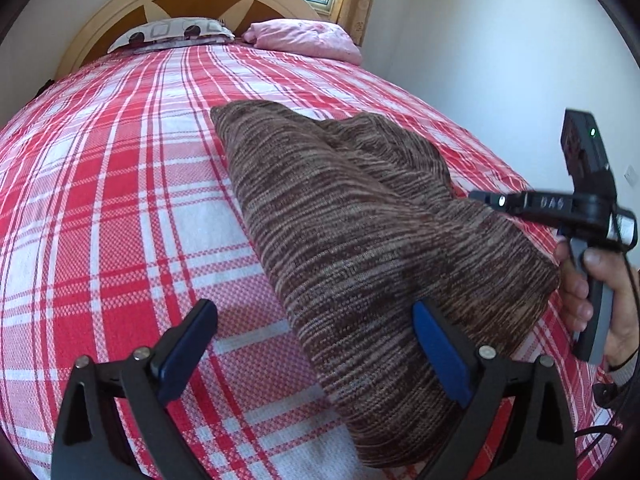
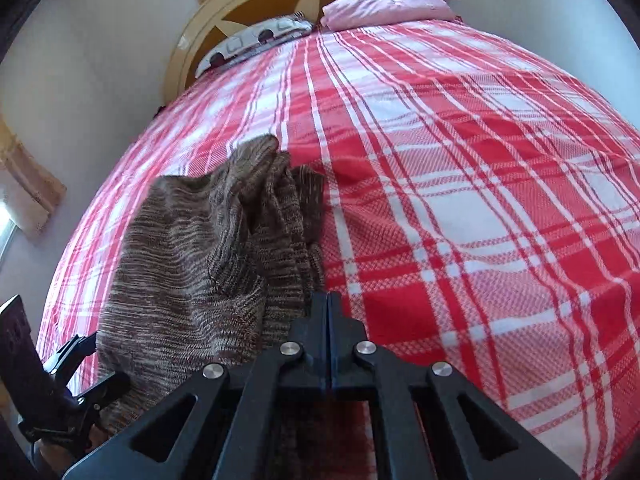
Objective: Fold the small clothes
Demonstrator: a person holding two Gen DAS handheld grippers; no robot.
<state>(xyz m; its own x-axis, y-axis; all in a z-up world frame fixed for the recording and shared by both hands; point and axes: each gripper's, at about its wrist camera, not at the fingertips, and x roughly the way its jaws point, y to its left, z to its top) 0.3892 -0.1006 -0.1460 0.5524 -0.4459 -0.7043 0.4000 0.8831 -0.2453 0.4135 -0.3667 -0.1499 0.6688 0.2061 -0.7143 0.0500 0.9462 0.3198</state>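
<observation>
Starting from my left tool (image 1: pixel 316 340), I see its blue pads spread wide at the bottom of the left wrist view, released and holding nothing; the right-hand pad sits against the near edge of the brown knit garment (image 1: pixel 360 240), though I cannot tell whether it presses into the cloth. My right tool (image 2: pixel 328 300) is clenched, its fingers meeting at lower centre of its own view right beside the knit's edge; whether a fold of cloth is pinched between them I cannot tell.

The garment lies on the bed (image 1: pixel 100 200), on the red and white plaid cover, running from the lower right of the left view up toward the middle. I judge it soft, light and floppy, with a loose ribbed knit that will stretch and sag rather than keep a crease, and grippy enough not to slide out of the pads. Corners and hemmed edges look like the best places to take hold, since a pinch mid-panel would only bunch it.

Only the right wrist view shows the far end rumpled into upright ridges. Only the left view shows the flat near panel and the hand (image 1: pixel 592 292) gripping the right tool's handle at the right edge.
</observation>
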